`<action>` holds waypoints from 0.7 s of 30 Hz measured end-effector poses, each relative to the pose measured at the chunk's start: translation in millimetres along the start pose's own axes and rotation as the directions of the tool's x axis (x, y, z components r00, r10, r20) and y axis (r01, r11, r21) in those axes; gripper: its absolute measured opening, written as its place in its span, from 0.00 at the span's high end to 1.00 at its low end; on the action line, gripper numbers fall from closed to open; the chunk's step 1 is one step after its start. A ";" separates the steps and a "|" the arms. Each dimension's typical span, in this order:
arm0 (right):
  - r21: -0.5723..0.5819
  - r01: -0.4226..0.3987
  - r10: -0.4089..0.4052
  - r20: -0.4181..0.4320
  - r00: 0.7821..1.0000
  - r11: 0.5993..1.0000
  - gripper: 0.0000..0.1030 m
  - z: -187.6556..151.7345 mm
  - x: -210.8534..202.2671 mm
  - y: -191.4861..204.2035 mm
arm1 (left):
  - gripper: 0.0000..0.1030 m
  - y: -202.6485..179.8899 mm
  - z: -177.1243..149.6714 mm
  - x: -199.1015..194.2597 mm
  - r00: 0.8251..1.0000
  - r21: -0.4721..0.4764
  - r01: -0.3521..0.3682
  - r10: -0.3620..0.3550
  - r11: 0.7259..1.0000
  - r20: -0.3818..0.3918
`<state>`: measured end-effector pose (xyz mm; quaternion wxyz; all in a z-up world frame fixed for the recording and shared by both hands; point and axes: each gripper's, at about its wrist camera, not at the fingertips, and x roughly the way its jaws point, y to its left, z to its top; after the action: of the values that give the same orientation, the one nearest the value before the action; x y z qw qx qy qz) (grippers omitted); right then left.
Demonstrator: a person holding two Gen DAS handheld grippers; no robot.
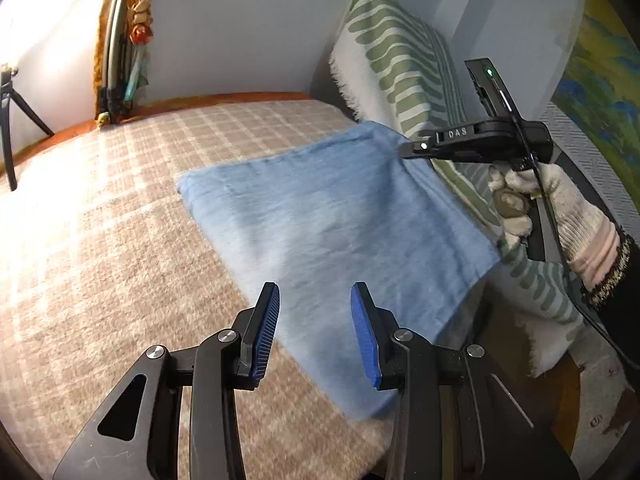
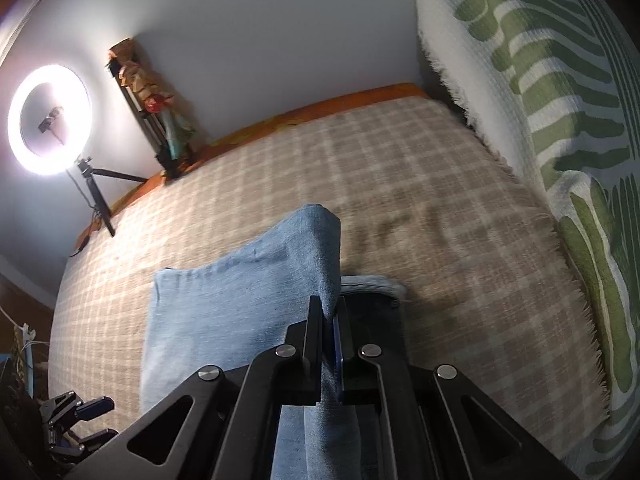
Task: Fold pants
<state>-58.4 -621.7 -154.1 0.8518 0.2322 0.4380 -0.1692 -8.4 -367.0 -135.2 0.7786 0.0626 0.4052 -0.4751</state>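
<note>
Light blue pants (image 1: 328, 216) lie folded into a rough square on a plaid blanket (image 1: 120, 220). My left gripper (image 1: 316, 292) hovers open over their near edge, with nothing pinched between its blue pads (image 1: 266, 320). A gloved hand (image 1: 560, 208) holds my right gripper (image 1: 414, 148), which is shut on the far right corner of the pants. In the right wrist view the right gripper (image 2: 330, 312) pinches a raised ridge of the blue cloth (image 2: 224, 312), lifted off the blanket. The left gripper (image 2: 100, 420) shows at the lower left there.
A green-and-white patterned throw (image 1: 400, 60) drapes over a raised side to the right of the bed. A folded frame (image 1: 124, 40) leans on the far wall. A lit ring light (image 2: 48, 120) on a tripod (image 2: 96, 196) stands at the far left.
</note>
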 end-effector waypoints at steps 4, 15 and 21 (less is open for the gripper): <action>-0.052 0.022 -0.024 -0.031 0.999 0.998 0.98 0.2 24.4 -4.6 | 0.66 -5.7 2.8 14.6 0.999 0.005 -0.035 0.035 0.999 -0.019; -0.108 -0.005 0.007 0.019 1.000 0.994 0.75 -14.4 -21.4 -7.2 | 0.66 -44.2 -11.4 39.9 0.996 0.106 -0.032 0.041 0.994 -0.082; -0.193 -0.069 0.053 -0.087 0.995 0.979 0.74 -48.7 -6.7 16.6 | 0.60 -44.1 -19.6 50.7 0.992 0.065 -0.035 0.043 0.997 -0.121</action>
<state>-86.5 -580.8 -169.2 0.8569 0.1673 0.4793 -0.0894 -43.2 -416.4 -170.6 0.7590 0.1239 0.4359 -0.4675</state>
